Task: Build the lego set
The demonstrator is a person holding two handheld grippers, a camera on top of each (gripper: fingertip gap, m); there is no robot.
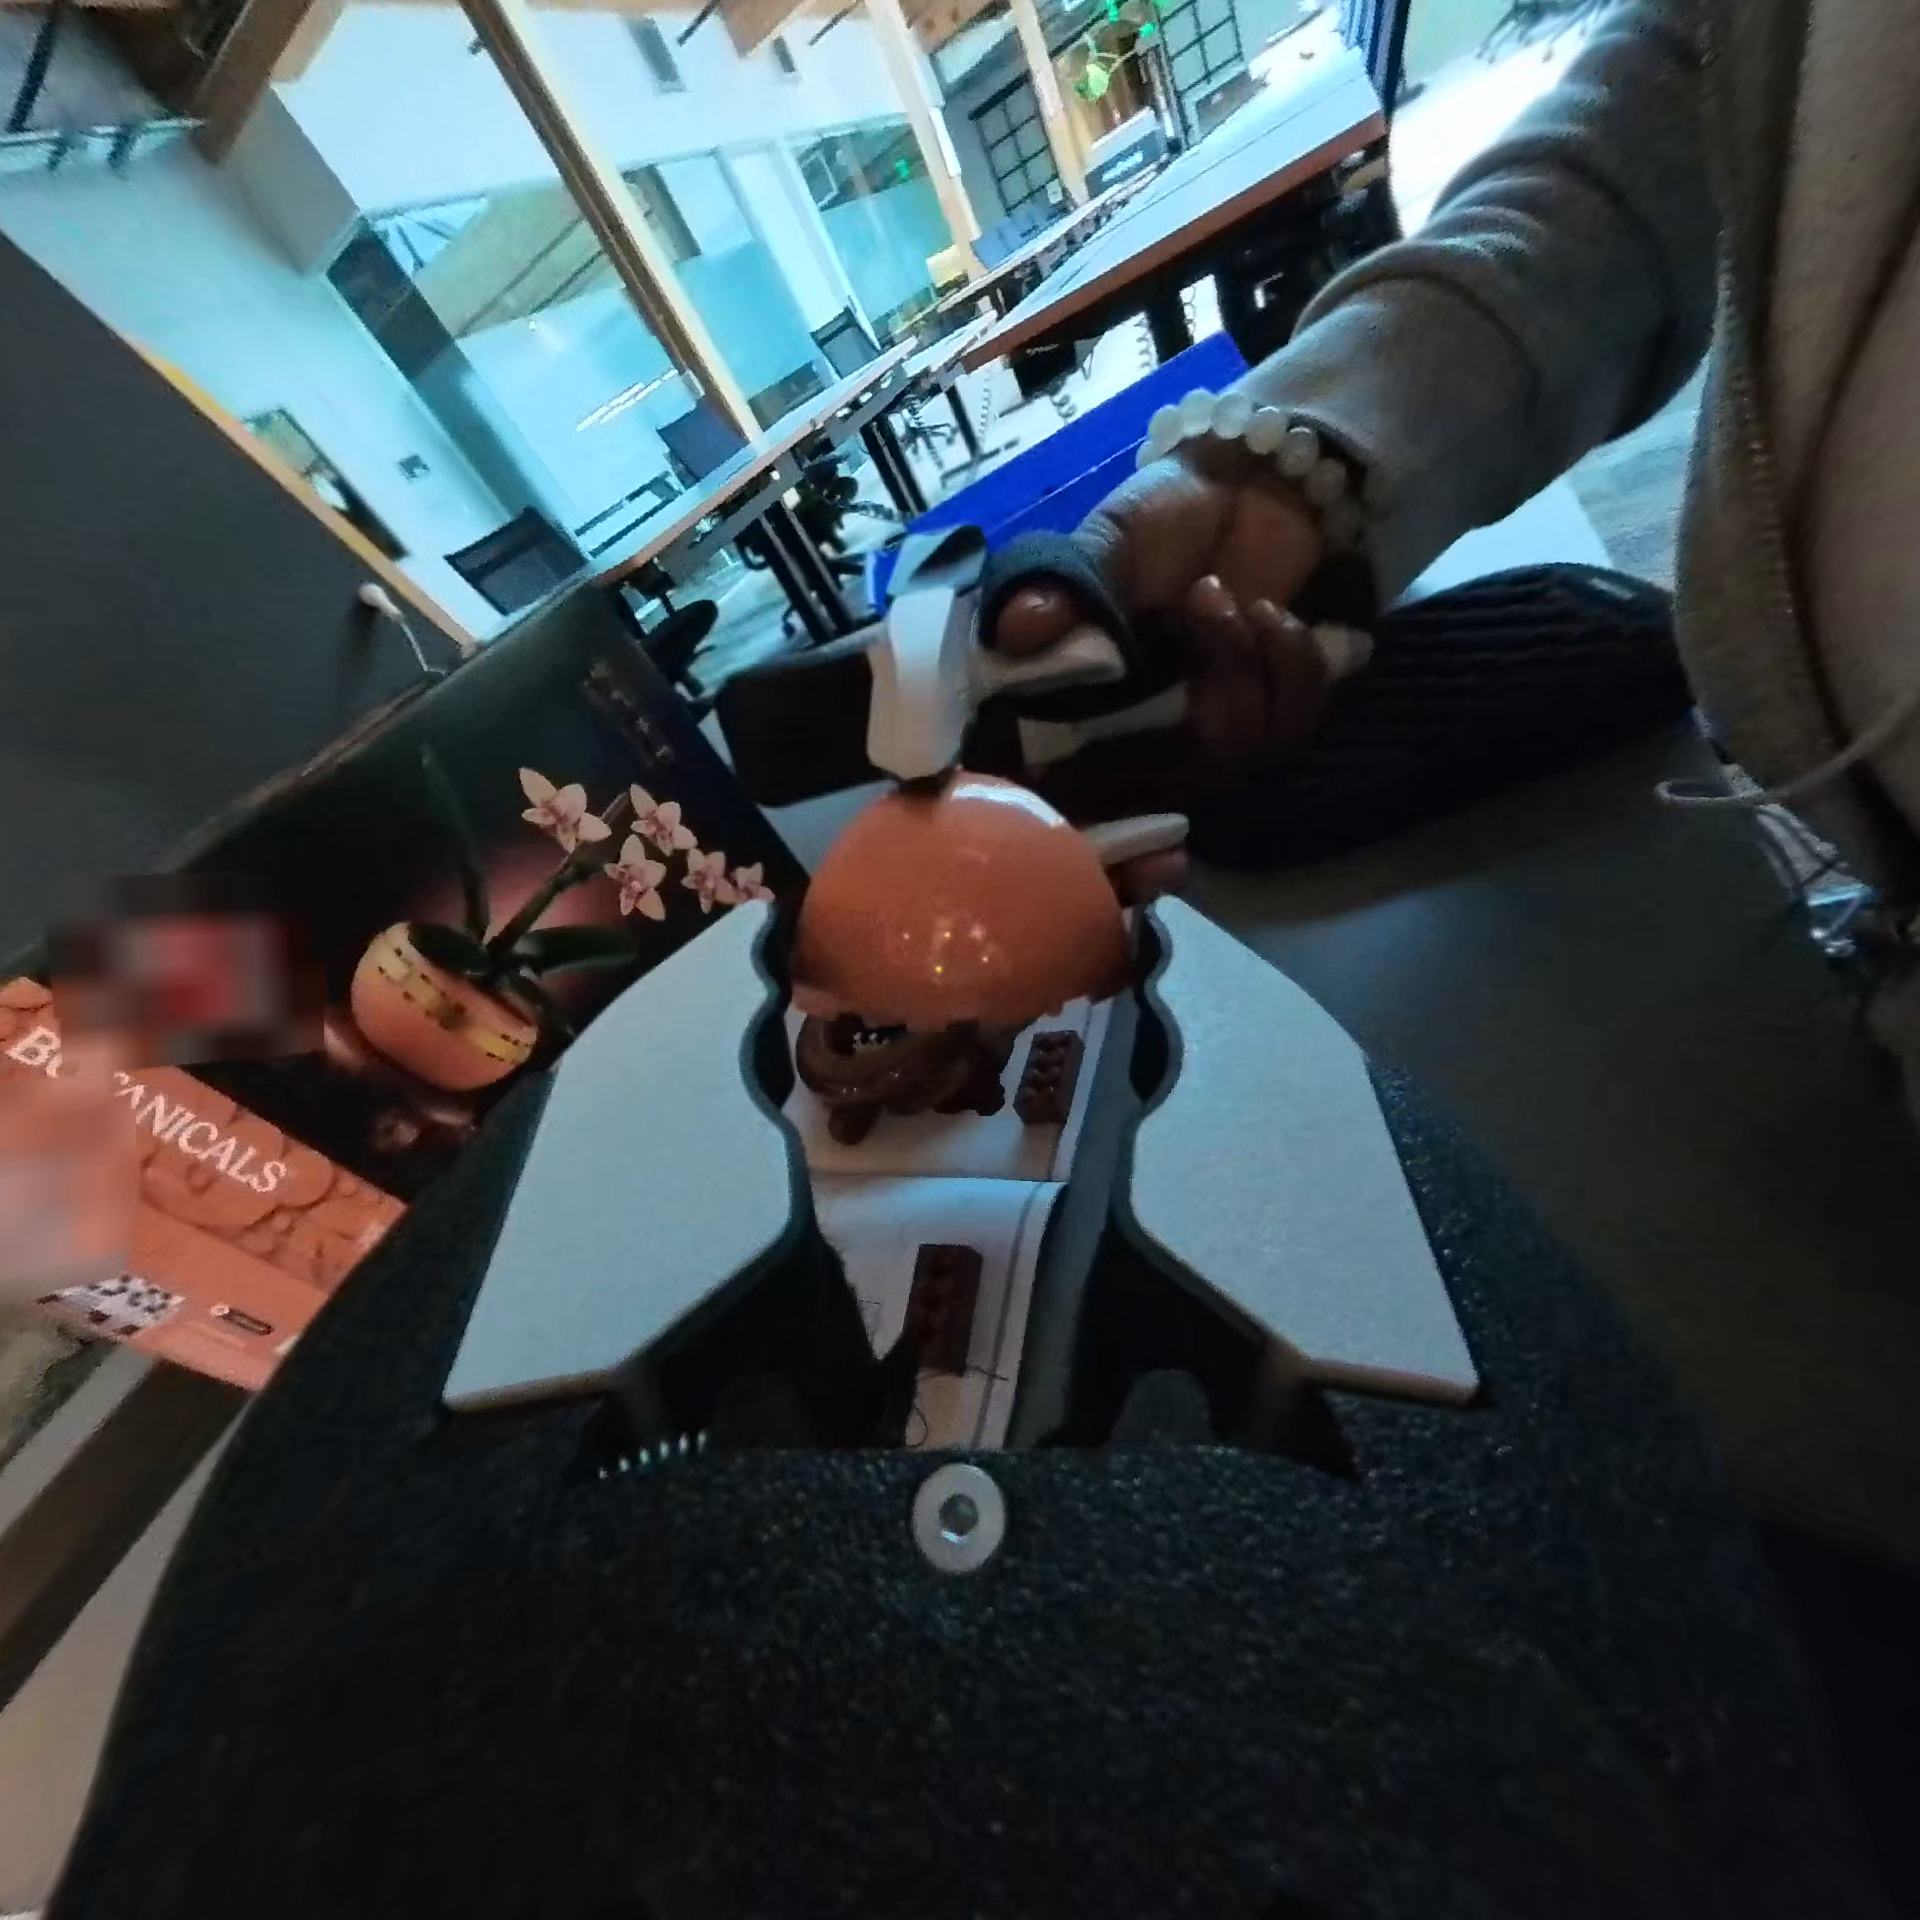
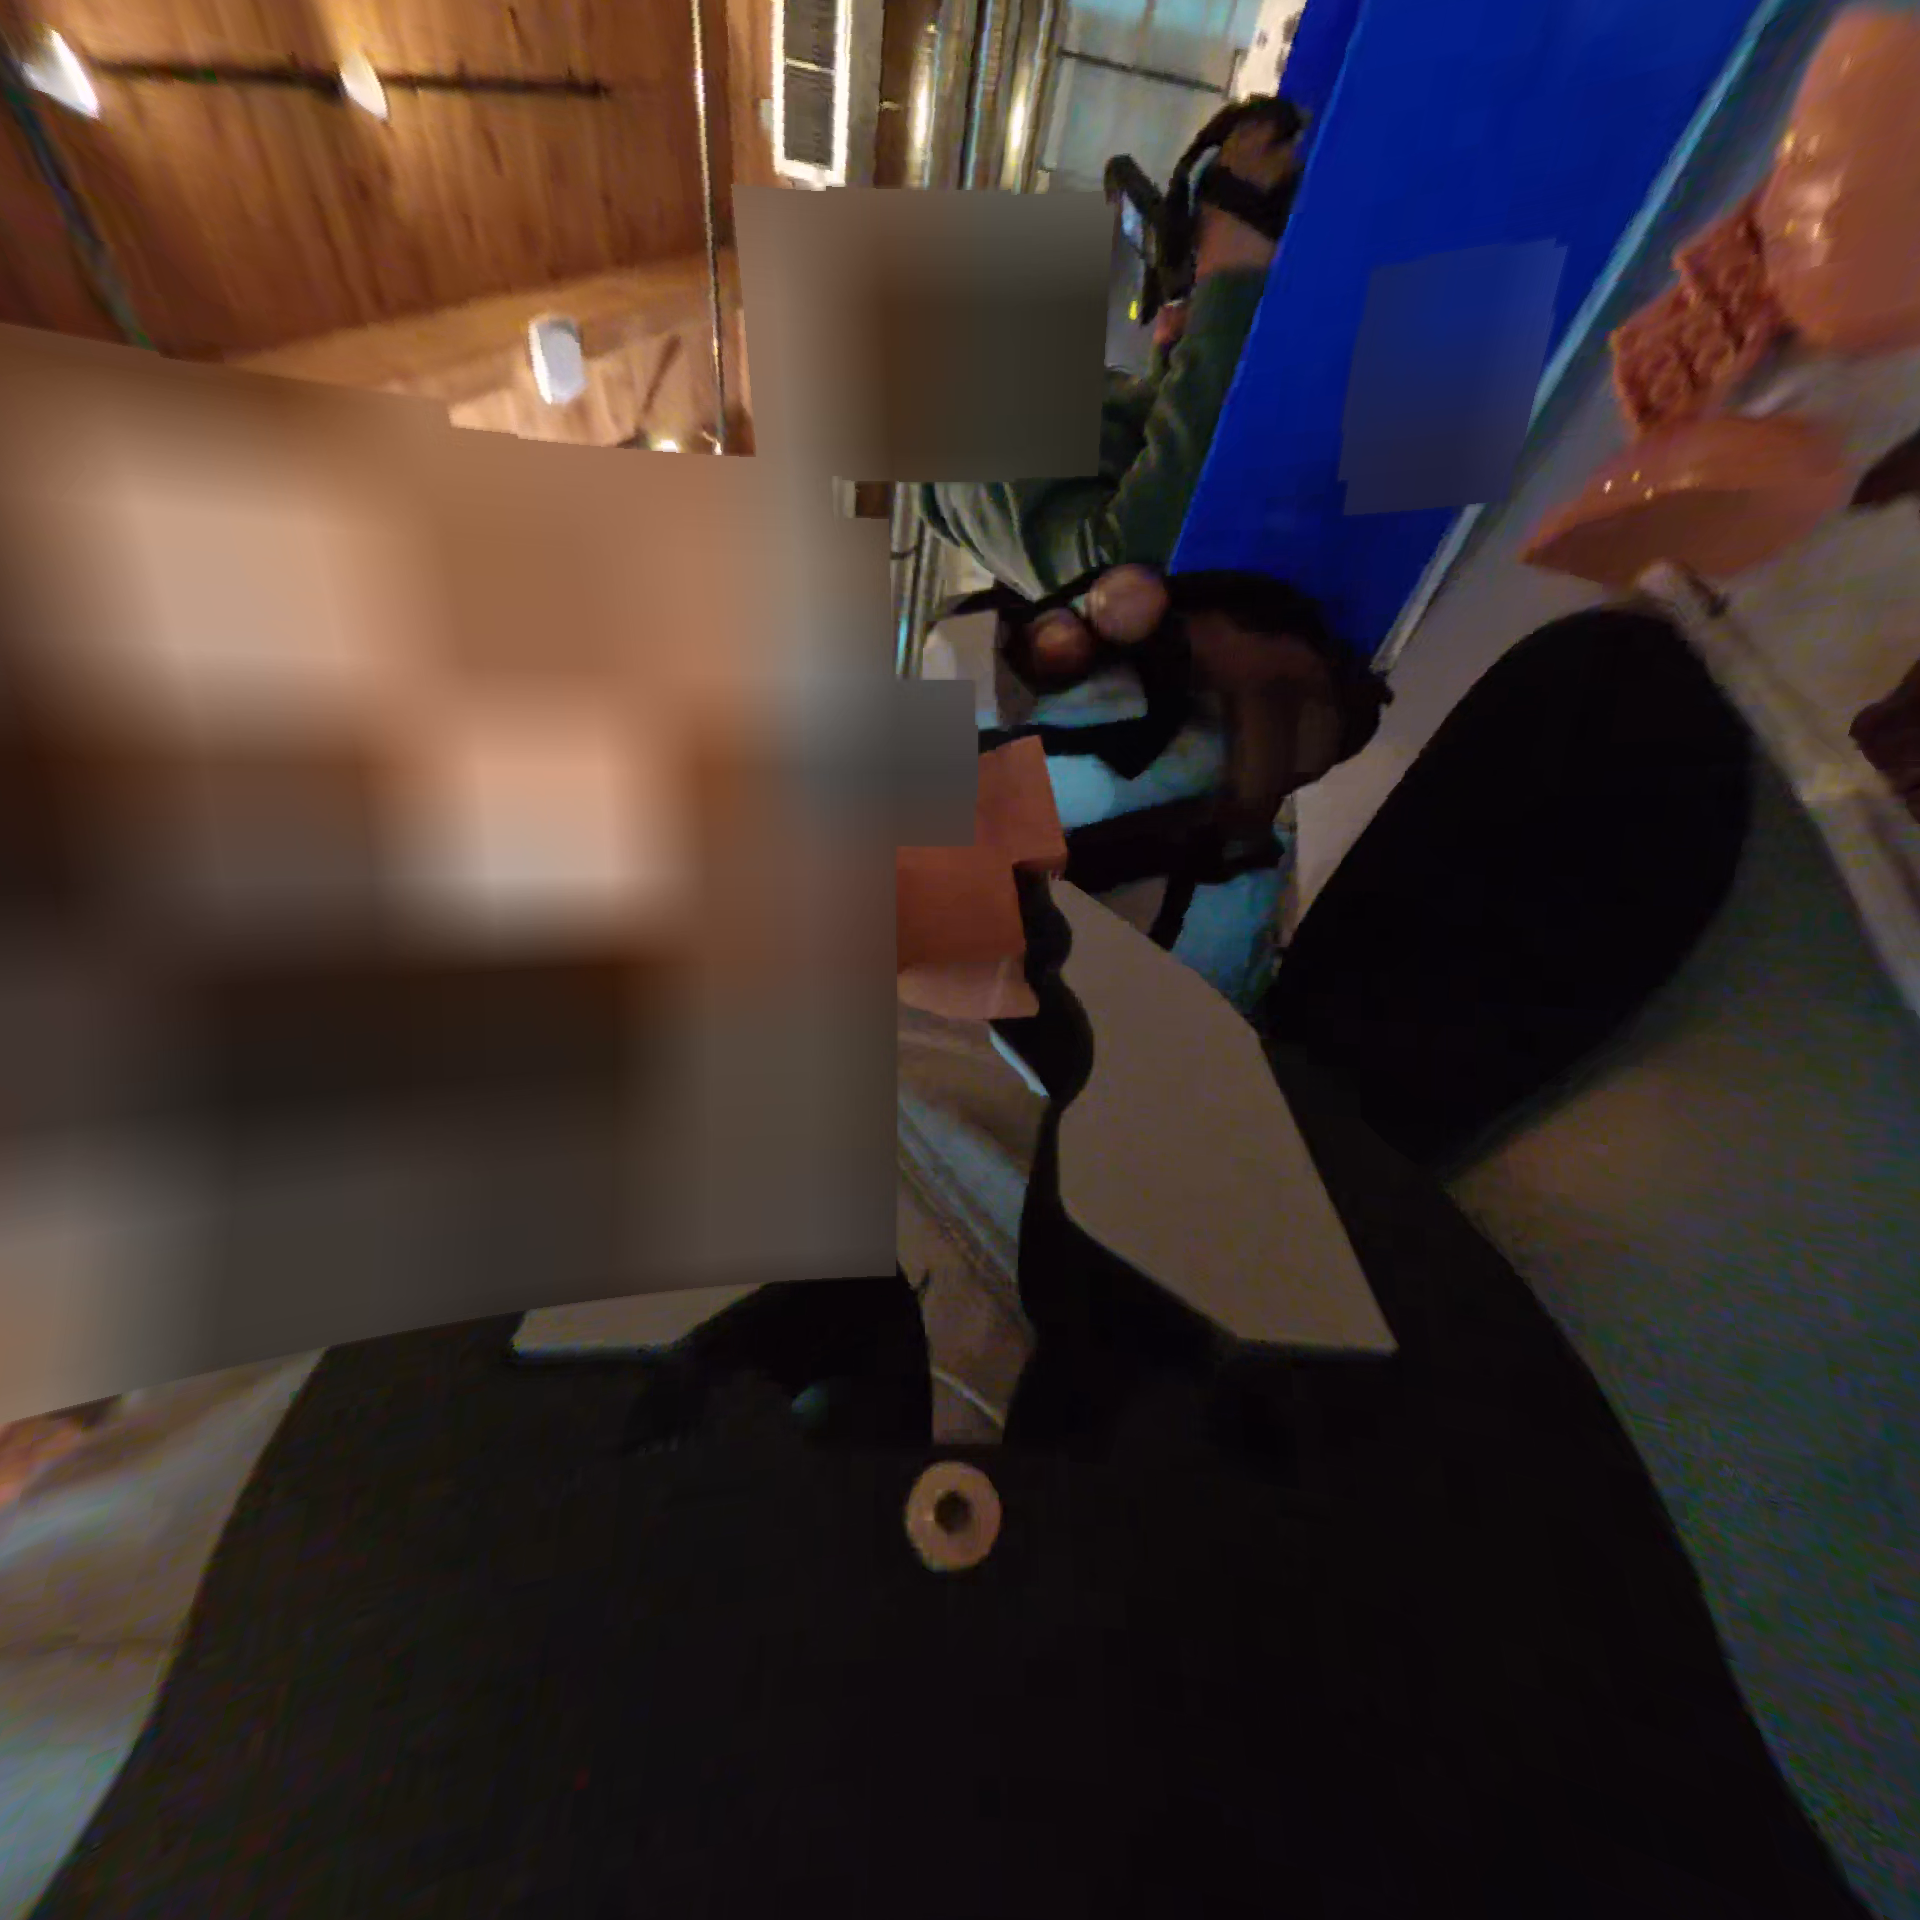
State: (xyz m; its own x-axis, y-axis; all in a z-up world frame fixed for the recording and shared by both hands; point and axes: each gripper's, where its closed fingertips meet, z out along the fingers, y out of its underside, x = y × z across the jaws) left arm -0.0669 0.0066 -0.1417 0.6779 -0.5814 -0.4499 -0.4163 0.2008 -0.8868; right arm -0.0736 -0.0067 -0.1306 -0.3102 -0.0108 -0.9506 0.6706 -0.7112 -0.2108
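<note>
Far left: flower-picture box (image 1: pixel 312 997), propped on dark table (image 1: pixel 1507 1039); centre: left gripper (image 1: pixel 956 971) fingers set wide either side of orange dome (image 1: pixel 956 914); pads close to dome, contact not clear; brown brick cluster (image 1: pixel 894 1060) under dome, on white sheet (image 1: pixel 935 1195); loose brown bricks (image 1: pixel 1049 1075) beside; right gripper (image 1: pixel 920 774) tips narrow on dome's top; own view: salmon piece (image 2: pixel 977 883) against right-hand pad (image 2: pixel 1070 1018), other pad masked, grip unclear; assembly part-built.
</note>
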